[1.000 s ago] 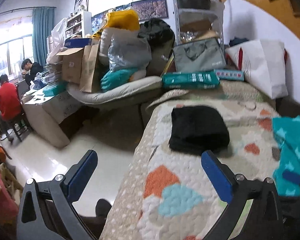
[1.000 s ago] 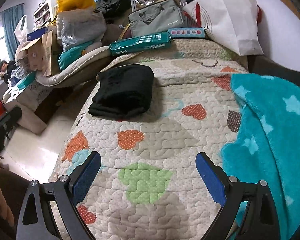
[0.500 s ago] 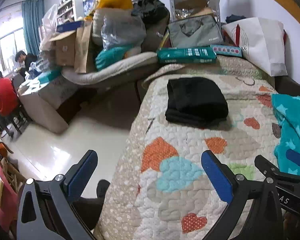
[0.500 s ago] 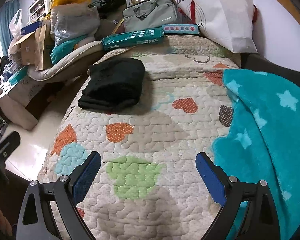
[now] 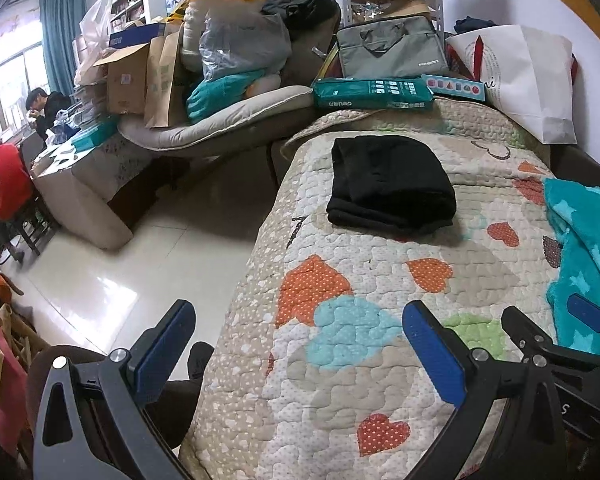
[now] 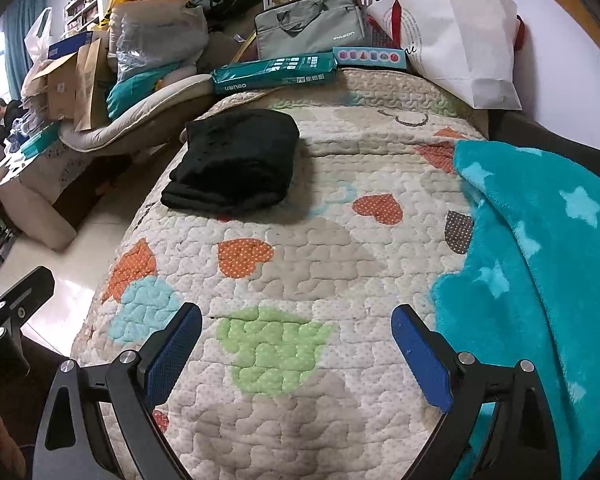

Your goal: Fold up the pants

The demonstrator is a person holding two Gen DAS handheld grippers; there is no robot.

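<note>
Left gripper [image 5: 300,344]: your jaws stand wide apart, holding nothing, over the quilt's left edge.
Pants [image 6: 236,162]: black, folded into a compact stack, lying on the quilt [image 6: 300,272] well ahead of both your tools.
Right gripper [image 6: 296,344]: yours gapes empty above the quilt's green patch.
Blanket [image 6: 540,264]: teal, starred, draped over the quilt's right side.

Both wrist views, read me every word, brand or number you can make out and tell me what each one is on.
"deli": green paper pack at the bed's far end; it reads upside down in the right wrist view.
"A4": same pack, right wrist view only.
Light lettering on the grey laptop bag: too blurred to read.
Printed text on the white paper bag: too small to read.
Label on the cardboard box: unreadable.
Small print on the pack: unreadable.
</note>
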